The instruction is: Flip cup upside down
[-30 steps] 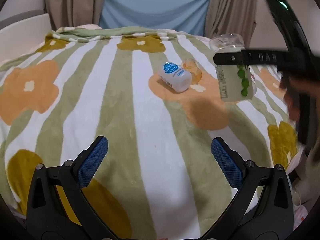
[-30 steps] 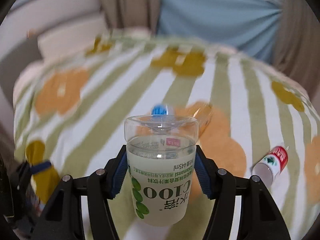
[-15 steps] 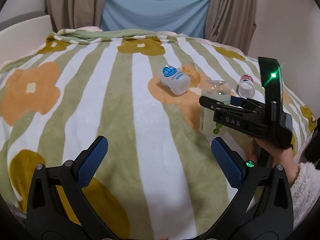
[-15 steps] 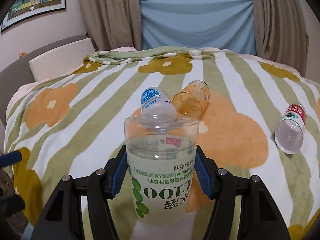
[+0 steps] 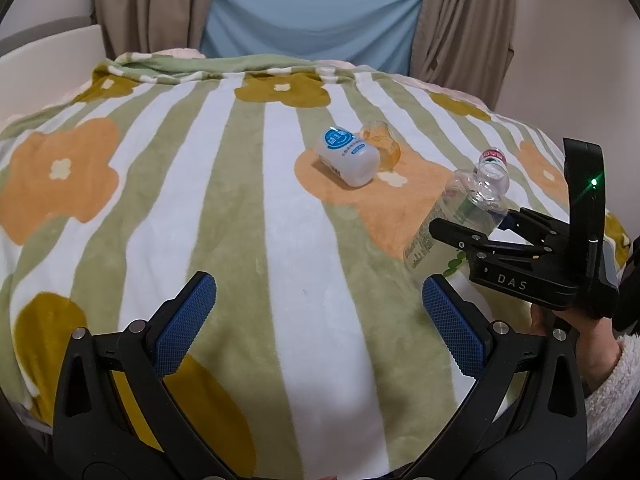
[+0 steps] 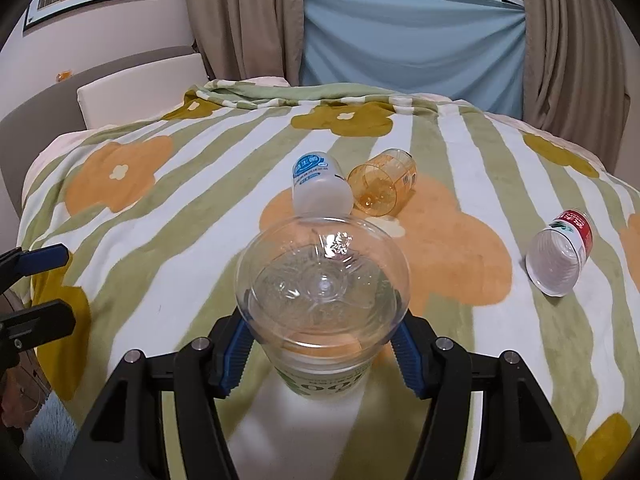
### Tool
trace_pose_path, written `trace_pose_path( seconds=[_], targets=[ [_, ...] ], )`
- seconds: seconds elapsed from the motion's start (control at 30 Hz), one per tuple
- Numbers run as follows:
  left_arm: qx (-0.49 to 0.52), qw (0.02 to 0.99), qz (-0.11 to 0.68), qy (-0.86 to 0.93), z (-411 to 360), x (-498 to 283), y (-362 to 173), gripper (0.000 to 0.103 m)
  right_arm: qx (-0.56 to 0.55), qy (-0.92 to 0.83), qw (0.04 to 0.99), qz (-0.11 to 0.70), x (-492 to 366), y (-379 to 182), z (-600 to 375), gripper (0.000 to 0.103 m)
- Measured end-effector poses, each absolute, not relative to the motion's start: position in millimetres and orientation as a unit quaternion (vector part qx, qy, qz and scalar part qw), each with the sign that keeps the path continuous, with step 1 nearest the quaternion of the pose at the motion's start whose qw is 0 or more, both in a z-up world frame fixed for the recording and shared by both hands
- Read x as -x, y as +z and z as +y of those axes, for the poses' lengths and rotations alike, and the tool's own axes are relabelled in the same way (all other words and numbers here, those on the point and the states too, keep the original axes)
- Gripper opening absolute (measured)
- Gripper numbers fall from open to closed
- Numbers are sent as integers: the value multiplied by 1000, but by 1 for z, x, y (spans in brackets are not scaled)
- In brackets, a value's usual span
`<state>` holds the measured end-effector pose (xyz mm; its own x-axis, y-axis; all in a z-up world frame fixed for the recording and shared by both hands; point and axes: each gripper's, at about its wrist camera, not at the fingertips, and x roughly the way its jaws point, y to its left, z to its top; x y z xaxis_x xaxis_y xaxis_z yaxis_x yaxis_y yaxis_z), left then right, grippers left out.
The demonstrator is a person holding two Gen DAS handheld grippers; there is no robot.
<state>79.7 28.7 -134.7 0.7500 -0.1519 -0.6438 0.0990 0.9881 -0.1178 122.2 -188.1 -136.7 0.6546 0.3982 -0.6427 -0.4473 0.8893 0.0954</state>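
We have the cup (image 6: 322,312) clamped between the blue pads of the right claw (image 6: 322,354), which is closed on its lower printed wall. The cup is a clear plastic one with green lettering, and the print reads upside down, so we judge that what faces up is its moulded base and its mouth points down at the blanket (image 6: 168,216) covering the bed. In the left wrist view the same cup (image 5: 452,224) leans, its upper end tipped toward the far right edge of the bed, its lower end at or just above the blanket near the bed's right edge; whether it truly touches we cannot tell.

So the turning itself looks largely done. What is left, as we read it, is to bring the cup square, settle its rim flat on the soft blanket, and let go. A plush cover gives little footing, so a tilted release could topple it.

Our left claw (image 5: 320,320) is wide open with nothing between its pads, hovering over the near edge of the bed.

Other things lie on their sides toward the middle of the bed: a white bottle with a blue cap (image 6: 320,190) touching an amber cup (image 6: 382,188), and, well apart toward the right edge, a red-labelled bottle (image 6: 560,258).
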Motion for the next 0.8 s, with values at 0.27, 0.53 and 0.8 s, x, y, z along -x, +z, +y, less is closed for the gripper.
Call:
trace_pose_path(
  seconds=[0.27, 0.53, 0.8],
  targets=[
    [28, 939, 338, -65, 23, -75, -129, 103, 26, 211, 917, 338, -120, -134, -191, 103],
    [21, 940, 334, -70, 18, -70, -124, 103, 18, 210, 908, 361, -117, -138, -200, 103],
    [3, 953, 298, -63, 7, -50, -90, 103, 15, 212, 926, 313, -81, -100, -211, 103]
  ],
)
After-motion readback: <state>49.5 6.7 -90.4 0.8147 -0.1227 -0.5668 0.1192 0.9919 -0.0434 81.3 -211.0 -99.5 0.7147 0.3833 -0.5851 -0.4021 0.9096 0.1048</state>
